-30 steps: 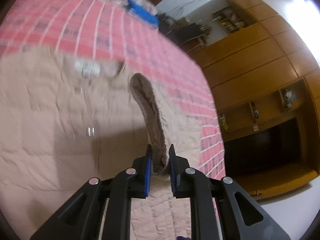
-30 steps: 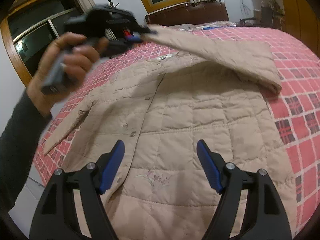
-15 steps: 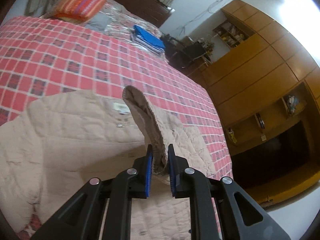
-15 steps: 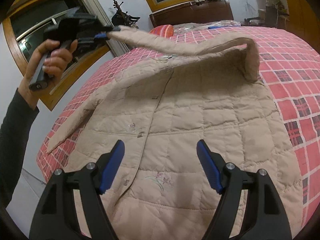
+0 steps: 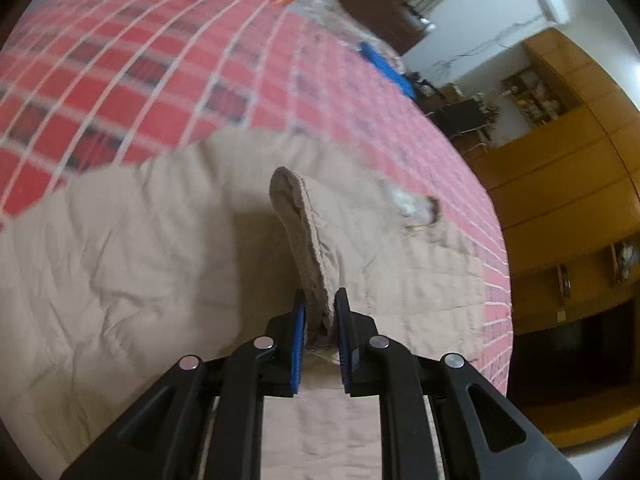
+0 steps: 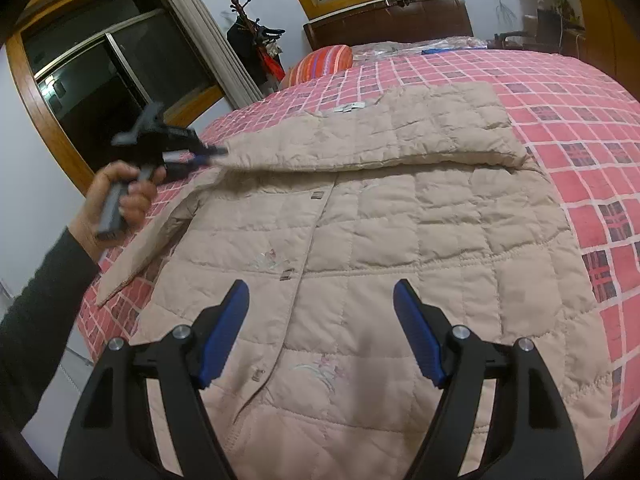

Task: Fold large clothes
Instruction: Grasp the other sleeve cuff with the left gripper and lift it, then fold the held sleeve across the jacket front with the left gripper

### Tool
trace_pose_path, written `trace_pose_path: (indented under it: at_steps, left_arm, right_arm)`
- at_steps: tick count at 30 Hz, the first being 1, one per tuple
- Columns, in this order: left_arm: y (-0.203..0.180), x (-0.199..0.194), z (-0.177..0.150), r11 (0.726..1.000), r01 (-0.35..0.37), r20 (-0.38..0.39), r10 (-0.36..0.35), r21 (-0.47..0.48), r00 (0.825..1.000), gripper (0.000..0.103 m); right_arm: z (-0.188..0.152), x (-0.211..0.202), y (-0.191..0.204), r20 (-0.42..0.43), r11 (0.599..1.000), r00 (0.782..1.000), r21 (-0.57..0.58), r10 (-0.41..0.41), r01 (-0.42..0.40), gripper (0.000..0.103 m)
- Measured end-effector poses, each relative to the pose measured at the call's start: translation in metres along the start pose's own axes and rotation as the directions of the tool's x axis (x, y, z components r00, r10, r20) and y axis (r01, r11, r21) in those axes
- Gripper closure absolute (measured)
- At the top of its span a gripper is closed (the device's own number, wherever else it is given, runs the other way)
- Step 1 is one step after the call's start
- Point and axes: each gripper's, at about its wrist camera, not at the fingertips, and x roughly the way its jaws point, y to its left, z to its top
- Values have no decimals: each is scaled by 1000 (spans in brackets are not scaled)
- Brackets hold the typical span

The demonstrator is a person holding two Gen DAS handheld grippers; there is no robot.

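Observation:
A beige quilted coat [image 6: 400, 232] lies front-up on a red checked bedspread [image 6: 580, 128]. Its right sleeve [image 6: 380, 136] is folded across the chest toward the left. My left gripper [image 5: 320, 320] is shut on that sleeve's ribbed cuff [image 5: 304, 240], and in the right wrist view it appears as a black tool [image 6: 176, 148] held by a hand at the coat's left shoulder. The other sleeve [image 6: 152, 240] lies flat, reaching the bed's left edge. My right gripper [image 6: 320, 320] hovers open above the coat's lower front with nothing between its fingers.
A striped orange pillow [image 6: 320, 64] and a dark headboard [image 6: 388, 28] sit at the bed's far end. Folded blue cloth [image 5: 384, 64] lies near the far corner. Wooden wardrobes [image 5: 568, 184] line the right side. A window and a coat stand [image 6: 256, 40] are at the left.
My left gripper has carried the sleeve cuff leftward and down across the coat, so the sleeve now lies flatter over the chest. The right gripper has stayed open over the lower front.

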Motion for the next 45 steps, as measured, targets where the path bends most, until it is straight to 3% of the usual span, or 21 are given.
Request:
trace_pose_path:
  at_steps: [3,6,8,9,12,14,16,19,21,24,27,29,31,34,37,38,41,44,45]
  left_arm:
    - [13,8,-8,999,-40,-20,40,-9,999,88]
    - [15,0,-11,997,-63,10,64,-42,998,85]
    - [7,-18,-12,990,-137,78,140,-42,987,56]
    - [2,-25,-13,989,-143,105,146,-33,984,51]
    - [-19,-41,-16,999,-53,158,51,10,986,43]
    - [-35,-35,-18,998,18,137,-26,54,990,42]
    - [-45,-18,-20,996,49,96,-56,75,994,41]
    - [-34,12,-18,997,-65,40,64,34,997,42]
    - [-21,18,-19,999,-50,24,49,2,998,43]
    - [-15,-7,-24,1000,2,56,-2,-12,998,43]
    - [0,-55,-40,999,30,133,-27,-22,991,30]
    - [33,-95,-59,995,57,201,-38,-87,979,23]
    - [72,-130,-84,981,79,259,-31,-178,965,21]
    - [130,-187,-130,950,73,346,38,-303,938,19]
    - [189,-237,-181,897,103,420,99,-431,902,18]
    - [210,-254,-205,867,114,443,131,-484,887,18]
    - [246,-280,-247,826,117,473,194,-551,860,18]
    - [265,-285,-264,778,142,477,220,-612,851,18]
    - [270,-284,-261,773,146,477,220,-617,851,18]
  right_arm:
    - [0,0,0,-1,1000,1000,-3,3,-3,27]
    - [2,0,1,-3,1000,1000,-8,4,-4,27]
    - [3,-3,3,4,1000,1000,-12,5,-5,27]
    - [4,-4,4,9,1000,1000,-12,6,-6,25]
    - [3,-7,6,20,1000,1000,-9,12,-12,24]
    - [1,-6,7,16,1000,1000,-6,15,-15,24]
    - [0,-3,9,9,1000,1000,-5,17,-17,24]
    - [-2,-2,12,2,1000,1000,-8,18,-18,24]
    - [-2,-4,13,1,1000,1000,-6,20,-20,24]
    - [-1,-7,12,11,999,999,3,32,-32,21]
    - [1,-7,15,17,998,998,5,60,-60,20]
    - [2,-5,19,16,996,996,5,84,-84,20]
    - [2,-2,25,12,994,994,2,112,-112,20]
    - [1,3,37,-7,988,988,-23,152,-152,20]
    - [1,7,49,-22,982,983,-47,183,-183,20]
    - [2,8,51,-25,981,982,-49,189,-190,20]
    - [3,10,59,-31,976,978,-59,208,-209,20]
    - [3,11,67,-38,973,975,-73,217,-219,20]
    - [2,10,70,-39,972,975,-77,218,-221,20]
